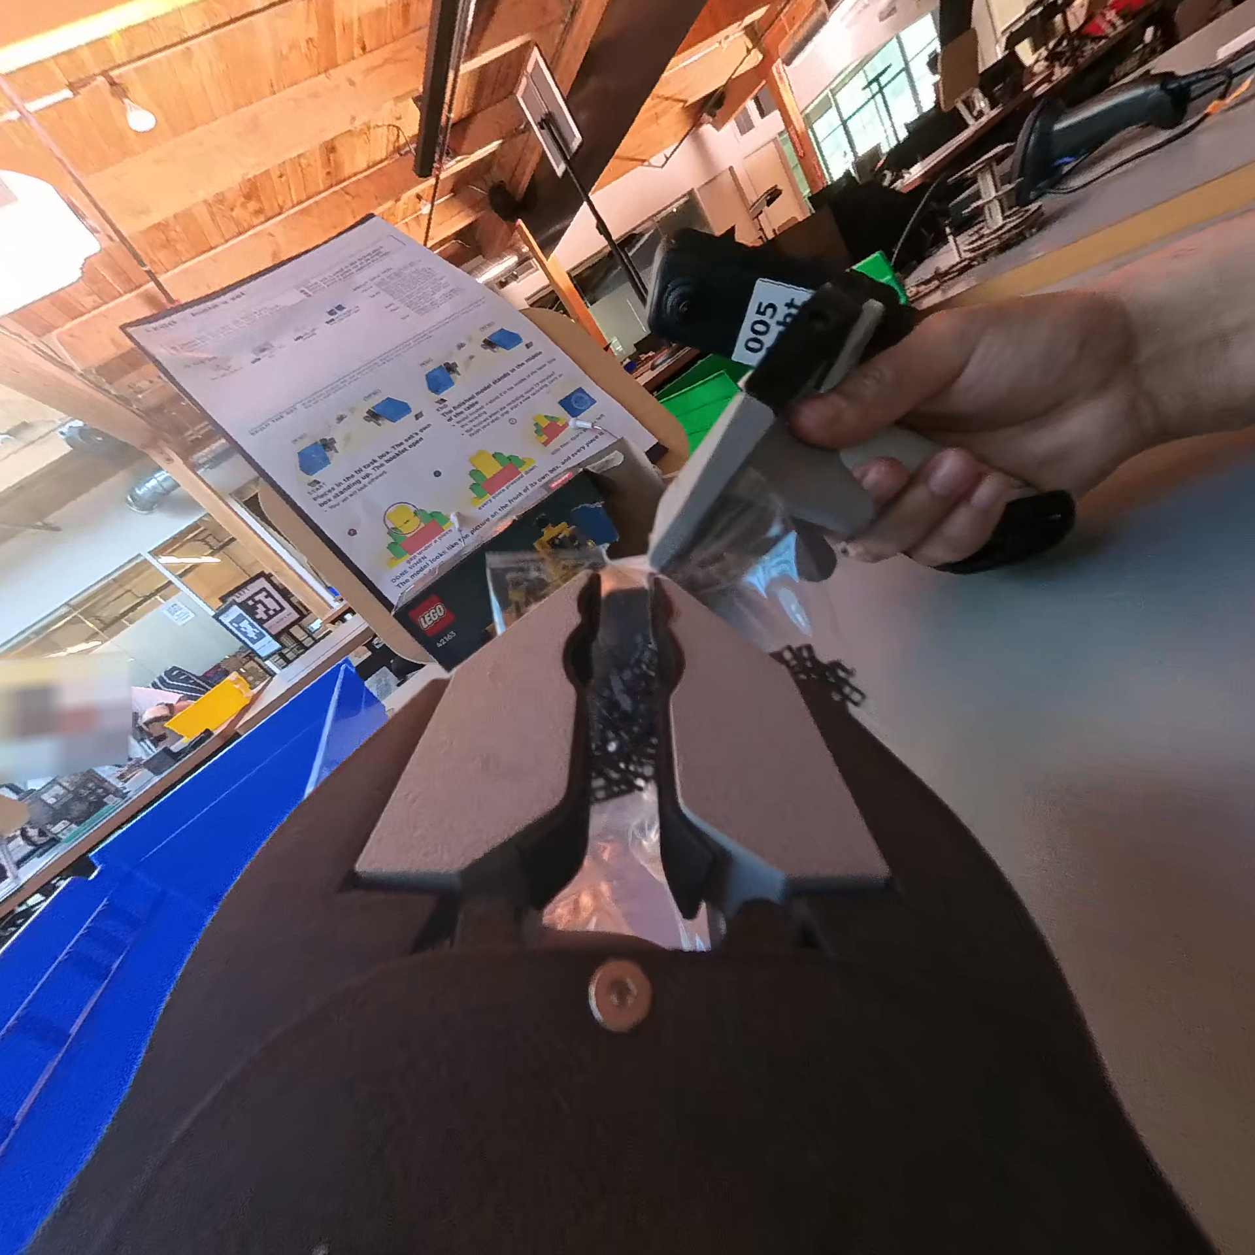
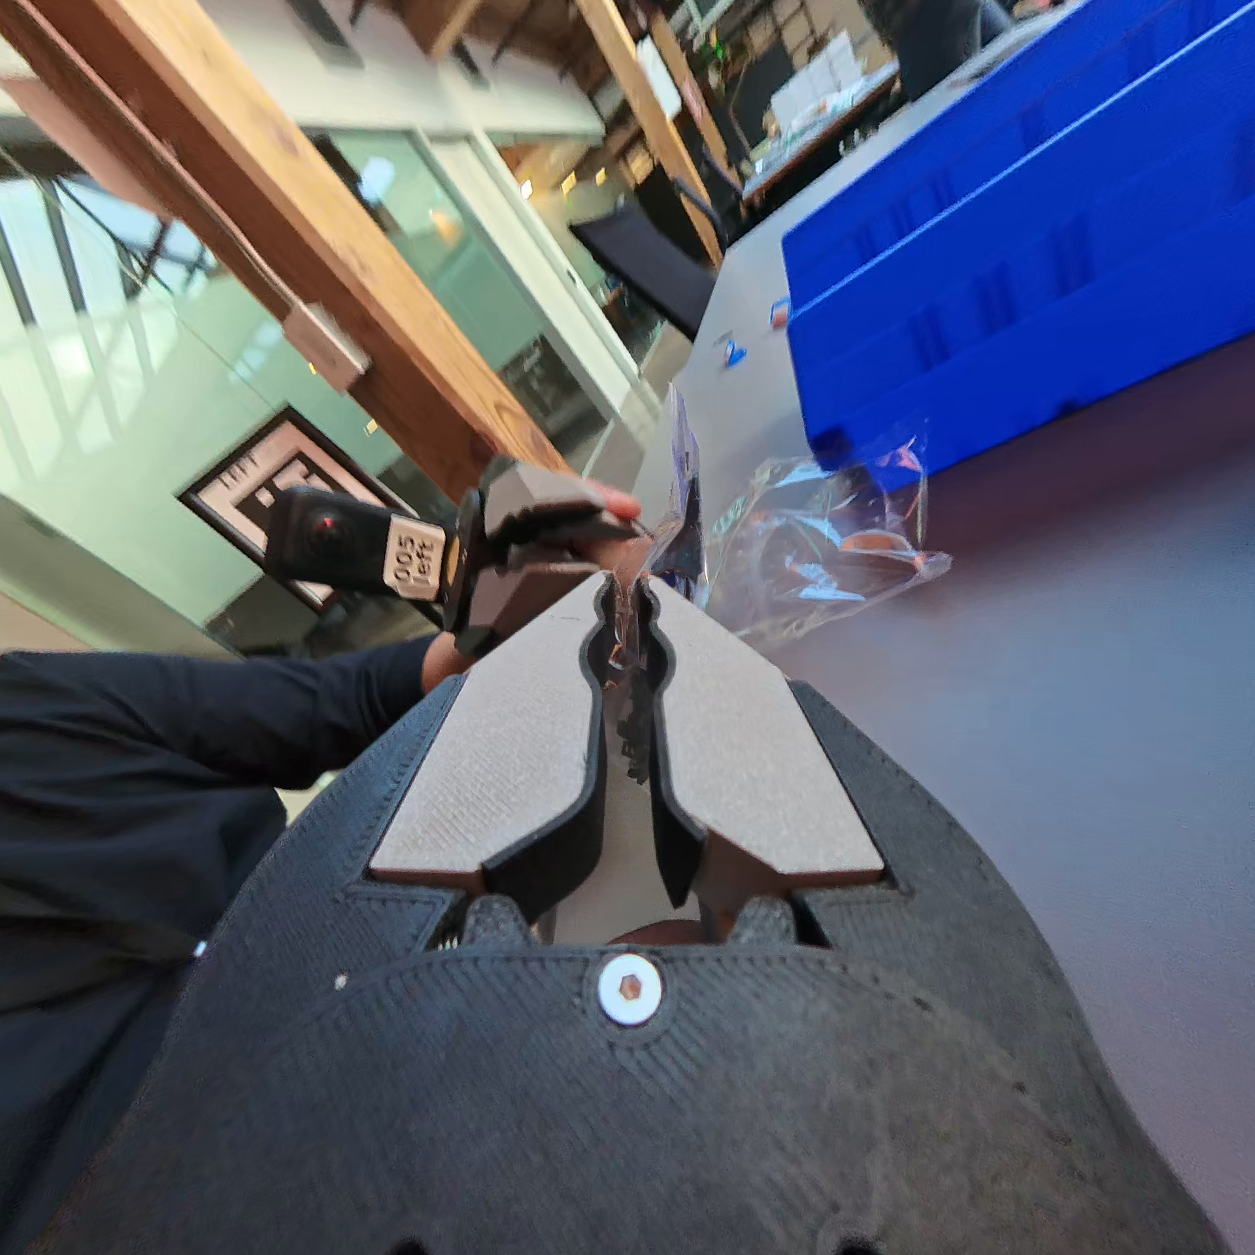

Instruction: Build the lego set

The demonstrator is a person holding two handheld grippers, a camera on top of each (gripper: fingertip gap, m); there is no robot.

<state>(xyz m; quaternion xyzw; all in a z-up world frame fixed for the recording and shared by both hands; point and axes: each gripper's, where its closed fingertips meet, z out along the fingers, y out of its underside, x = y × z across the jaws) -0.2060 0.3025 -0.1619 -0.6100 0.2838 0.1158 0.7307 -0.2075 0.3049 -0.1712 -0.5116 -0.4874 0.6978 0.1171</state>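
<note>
pinching clear bag [image 1: 628, 876] — both grippers, tip-to-tip

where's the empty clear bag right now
In the right wrist view the empty clear bag lies crumpled on the grey table, just ahead and right of the right gripper, against the blue bin.

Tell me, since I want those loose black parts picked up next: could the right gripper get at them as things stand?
Probably not yet. The right gripper is shut on the clear bag, which the left gripper also pinches. The black parts lie uncovered on the table, so the way opens once it lets go.
</note>
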